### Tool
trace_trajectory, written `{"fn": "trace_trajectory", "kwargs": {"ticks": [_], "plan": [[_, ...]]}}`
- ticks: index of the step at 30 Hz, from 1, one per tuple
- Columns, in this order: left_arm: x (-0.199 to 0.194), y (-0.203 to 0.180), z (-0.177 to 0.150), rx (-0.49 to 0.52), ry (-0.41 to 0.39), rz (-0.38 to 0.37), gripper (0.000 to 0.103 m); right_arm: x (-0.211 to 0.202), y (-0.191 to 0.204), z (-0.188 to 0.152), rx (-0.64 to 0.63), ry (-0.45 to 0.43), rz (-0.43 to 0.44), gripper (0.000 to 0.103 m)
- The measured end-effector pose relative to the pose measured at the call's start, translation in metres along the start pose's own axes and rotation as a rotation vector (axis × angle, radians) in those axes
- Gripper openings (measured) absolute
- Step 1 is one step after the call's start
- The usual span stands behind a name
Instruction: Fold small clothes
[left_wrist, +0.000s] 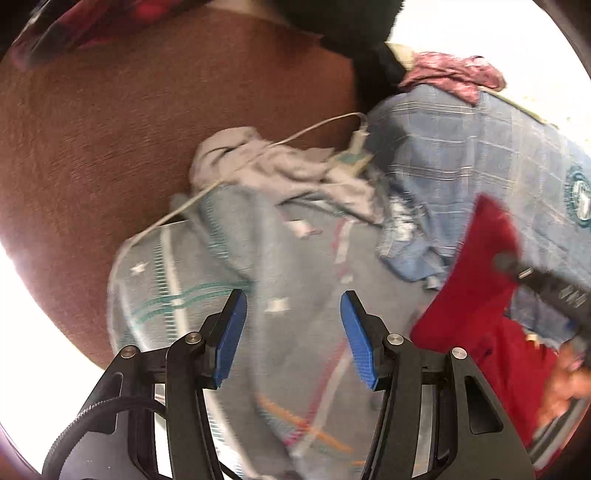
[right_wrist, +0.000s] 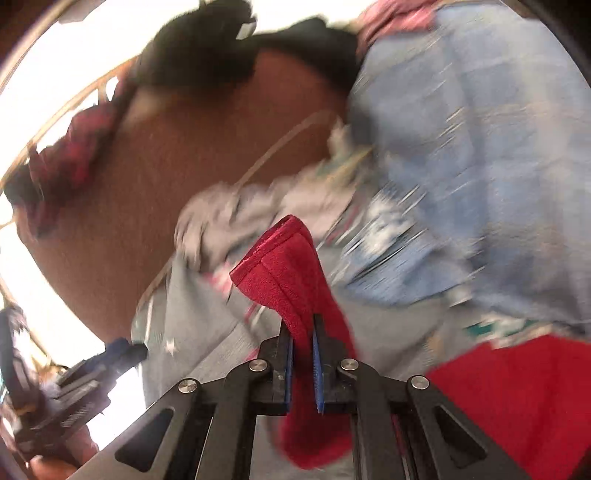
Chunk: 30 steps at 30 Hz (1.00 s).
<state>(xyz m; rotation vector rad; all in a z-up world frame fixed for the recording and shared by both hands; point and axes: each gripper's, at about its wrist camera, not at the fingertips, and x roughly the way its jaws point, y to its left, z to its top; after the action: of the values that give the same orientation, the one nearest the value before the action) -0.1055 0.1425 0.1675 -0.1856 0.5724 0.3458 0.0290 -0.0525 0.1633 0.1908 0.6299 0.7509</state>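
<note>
My right gripper (right_wrist: 303, 328) is shut on a red fleece cloth (right_wrist: 284, 269), pinching a folded edge that sticks up past the pads; more of the cloth hangs below to the right. The red cloth also shows in the left wrist view (left_wrist: 476, 288), with the right gripper (left_wrist: 546, 284) on it. My left gripper (left_wrist: 293, 299) is open and empty, above a grey patterned cloth (left_wrist: 229, 280) with teal and red stripes. The left gripper appears at the lower left of the right wrist view (right_wrist: 125, 354).
A brown surface (left_wrist: 147, 129) holds a pile: a blue plaid cloth (left_wrist: 461, 155), a crumpled light grey cloth (left_wrist: 266, 162), a pink cloth (left_wrist: 454, 74), a black item (left_wrist: 343, 26) and a white cable (left_wrist: 317, 129). A red plaid cloth (right_wrist: 70, 147) lies at the far left edge.
</note>
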Motion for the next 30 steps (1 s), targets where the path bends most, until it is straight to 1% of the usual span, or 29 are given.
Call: {"fn": "trace_trajectory", "kwargs": {"ticks": [1,4,6,7,9,11,13,16,18,19,21,23,24,25,27,28,30], "plan": [[-0.001,-0.01,0.0,0.008,0.002,-0.02,0.053,-0.025,-0.012,0.008,0.021,-0.043,-0.016,0.008],[-0.002,-0.048,0.0,0.052,0.006,-0.079,0.053,-0.096,-0.049,0.026,0.067,-0.173,-0.128,0.008],[-0.002,-0.074,-0.002,0.092,0.007,-0.106,0.053,-0.137,-0.071,0.028,0.09,-0.224,-0.203,0.008],[-0.002,-0.085,-0.003,0.113,0.008,-0.118,0.053,-0.163,-0.086,0.025,0.101,-0.249,-0.263,0.008],[0.001,-0.113,-0.008,0.162,0.016,-0.143,0.053,-0.2,-0.111,0.013,0.127,-0.266,-0.358,0.008],[0.005,-0.14,-0.015,0.201,0.035,-0.172,0.053,-0.223,-0.136,-0.004,0.164,-0.25,-0.456,0.008],[0.014,-0.168,-0.025,0.242,0.065,-0.194,0.053,-0.241,-0.166,-0.033,0.233,-0.196,-0.578,0.008],[0.034,-0.206,-0.045,0.304,0.122,-0.208,0.053,-0.259,-0.208,-0.075,0.335,-0.127,-0.662,0.008],[0.048,-0.226,-0.06,0.332,0.156,-0.213,0.053,-0.265,-0.228,-0.1,0.4,-0.091,-0.679,0.008],[0.055,-0.233,-0.066,0.336,0.17,-0.221,0.053,-0.265,-0.234,-0.108,0.413,-0.077,-0.683,0.008],[0.07,-0.243,-0.08,0.336,0.208,-0.235,0.053,-0.266,-0.246,-0.122,0.448,-0.013,-0.692,0.009],[0.087,-0.249,-0.093,0.344,0.254,-0.225,0.053,-0.275,-0.252,-0.132,0.488,-0.004,-0.694,0.023],[0.091,-0.25,-0.098,0.348,0.267,-0.224,0.053,-0.285,-0.252,-0.135,0.501,-0.023,-0.718,0.033],[0.098,-0.25,-0.103,0.351,0.282,-0.221,0.053,-0.291,-0.249,-0.135,0.506,-0.05,-0.748,0.04],[0.107,-0.249,-0.109,0.347,0.299,-0.215,0.053,-0.309,-0.247,-0.136,0.509,-0.1,-0.797,0.043],[0.112,-0.248,-0.11,0.337,0.307,-0.217,0.053,-0.314,-0.247,-0.134,0.51,-0.114,-0.807,0.043],[0.115,-0.244,-0.112,0.317,0.314,-0.231,0.053,-0.311,-0.254,-0.129,0.514,-0.093,-0.805,0.043]]}}
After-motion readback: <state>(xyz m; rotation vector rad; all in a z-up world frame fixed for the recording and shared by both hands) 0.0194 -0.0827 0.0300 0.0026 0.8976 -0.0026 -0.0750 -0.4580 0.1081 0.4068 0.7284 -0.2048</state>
